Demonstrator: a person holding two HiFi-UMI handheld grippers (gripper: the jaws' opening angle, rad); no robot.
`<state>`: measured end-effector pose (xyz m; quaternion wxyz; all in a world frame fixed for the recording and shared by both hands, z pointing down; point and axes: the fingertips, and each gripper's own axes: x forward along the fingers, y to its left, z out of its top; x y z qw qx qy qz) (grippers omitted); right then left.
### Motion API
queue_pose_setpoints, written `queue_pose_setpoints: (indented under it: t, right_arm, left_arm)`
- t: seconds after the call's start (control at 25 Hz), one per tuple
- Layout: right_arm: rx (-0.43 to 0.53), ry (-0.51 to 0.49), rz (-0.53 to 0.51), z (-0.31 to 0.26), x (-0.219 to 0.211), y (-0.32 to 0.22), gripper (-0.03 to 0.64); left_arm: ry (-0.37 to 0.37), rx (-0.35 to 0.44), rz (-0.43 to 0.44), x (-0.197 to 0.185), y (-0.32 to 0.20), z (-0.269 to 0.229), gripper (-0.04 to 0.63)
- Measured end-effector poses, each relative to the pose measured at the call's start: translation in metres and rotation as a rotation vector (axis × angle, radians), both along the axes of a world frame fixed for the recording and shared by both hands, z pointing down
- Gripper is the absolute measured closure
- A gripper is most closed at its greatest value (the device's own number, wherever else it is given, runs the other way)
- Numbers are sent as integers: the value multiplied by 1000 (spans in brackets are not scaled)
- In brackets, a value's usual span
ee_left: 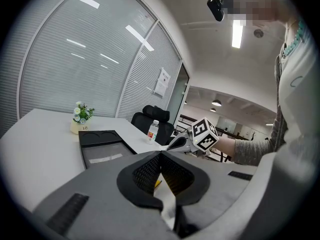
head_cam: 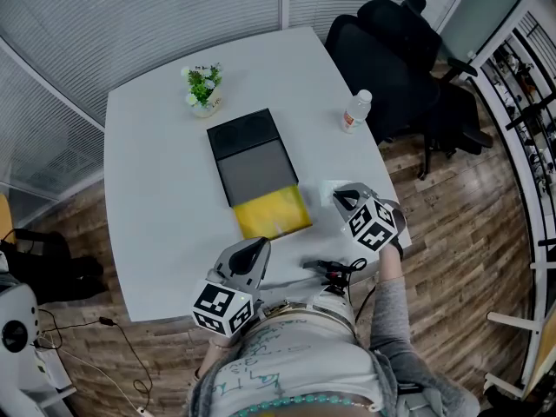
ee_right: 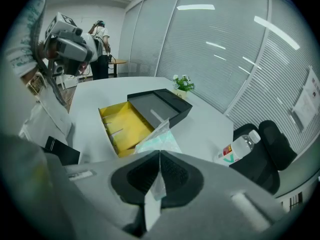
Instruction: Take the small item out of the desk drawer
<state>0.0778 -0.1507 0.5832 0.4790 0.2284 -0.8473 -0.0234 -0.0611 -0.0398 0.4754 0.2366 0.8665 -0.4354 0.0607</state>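
Oddly little can be read: the clear plastic water bottle [ee_right: 239, 148] wears a red and green label whose print is too small to make out. The right gripper [ee_right: 160, 154] has its fingers pinched shut on the small clear plastic packet with pale green contents [ee_right: 159, 136], holding it outside and just beside the pulled-out yellow drawer [ee_right: 122, 126] of the flat black desk organiser [ee_right: 160, 106] on the white surface [head_cam: 156, 189]. The left gripper [ee_left: 161, 155] has its fingers closed tip to tip on nothing, well apart from the packet.

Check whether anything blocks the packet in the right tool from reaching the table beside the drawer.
Nothing visible does. The right tool is shut on the plastic packet, outside the open yellow drawer, over bare white table. The water bottle stands well away.
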Motion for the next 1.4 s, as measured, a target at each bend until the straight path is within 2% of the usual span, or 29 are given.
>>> queue_pose_setpoints:
  t: [0.76,1.4]
  right_arm:
    - [-138,130,5,96,18,6,612]
    - [-185,118,67,128,21,6,611]
  left_arm:
    - [-4,-13,-2,-1,-2,5,597]
    - [0,-13,5,0,-1,6,597]
